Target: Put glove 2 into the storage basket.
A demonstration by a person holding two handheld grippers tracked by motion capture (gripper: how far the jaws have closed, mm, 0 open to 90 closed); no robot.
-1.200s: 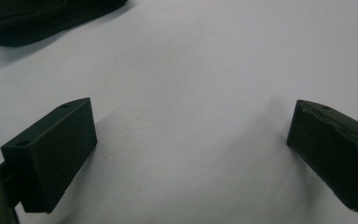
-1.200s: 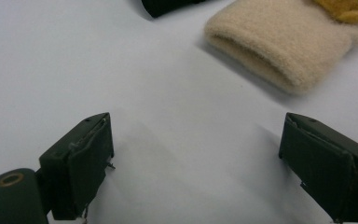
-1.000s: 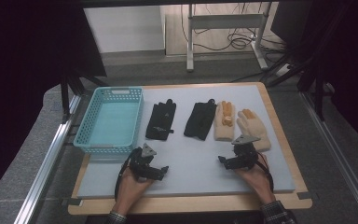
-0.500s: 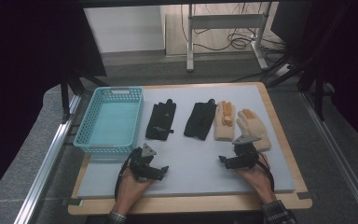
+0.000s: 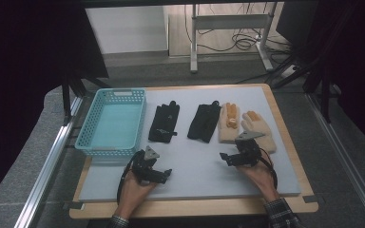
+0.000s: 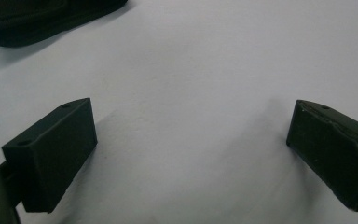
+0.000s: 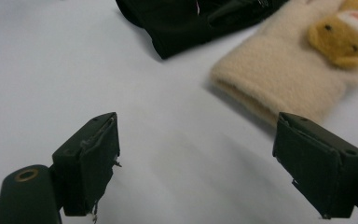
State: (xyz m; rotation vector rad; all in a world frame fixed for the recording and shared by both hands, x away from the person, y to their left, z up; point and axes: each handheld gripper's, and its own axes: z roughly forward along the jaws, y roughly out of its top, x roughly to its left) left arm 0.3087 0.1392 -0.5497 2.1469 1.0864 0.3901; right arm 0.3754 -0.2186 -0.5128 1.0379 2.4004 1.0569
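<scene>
My right claw [image 7: 196, 163] stood with its jaws spread wide and nothing between them but bare white tabletop [image 7: 74, 70]. They had just been easing together a little, yet no thing lay in the gap. Just past my right-hand jaw lay the cuff of the cream glove [image 7: 279, 79], close to that jaw but not touching it, with an orange animal face [image 7: 340, 39] sewn on farther up. Beyond the gap and a bit to the left of it lay the end of a black glove [image 7: 186, 23], just beside the cream one.

From the high view, my right claw [image 5: 228, 157] sat near the bottom end of the cream glove [image 5: 229, 124], and a second cream glove [image 5: 259, 127] lay just behind it. The black glove [image 5: 204, 121] lay beside the first cream one, on the side toward my other hand.

My left claw [image 6: 191, 140] was also wide open, its jaws well apart over bare table. Far ahead of its left jaw the edge of another black glove [image 6: 42, 18] showed. In the high view that left claw [image 5: 164, 175] rested low on the table, with that black glove [image 5: 165, 122] beyond it, and the turquoise basket [image 5: 88, 142] off to its left, standing empty near the board's edge.
</scene>
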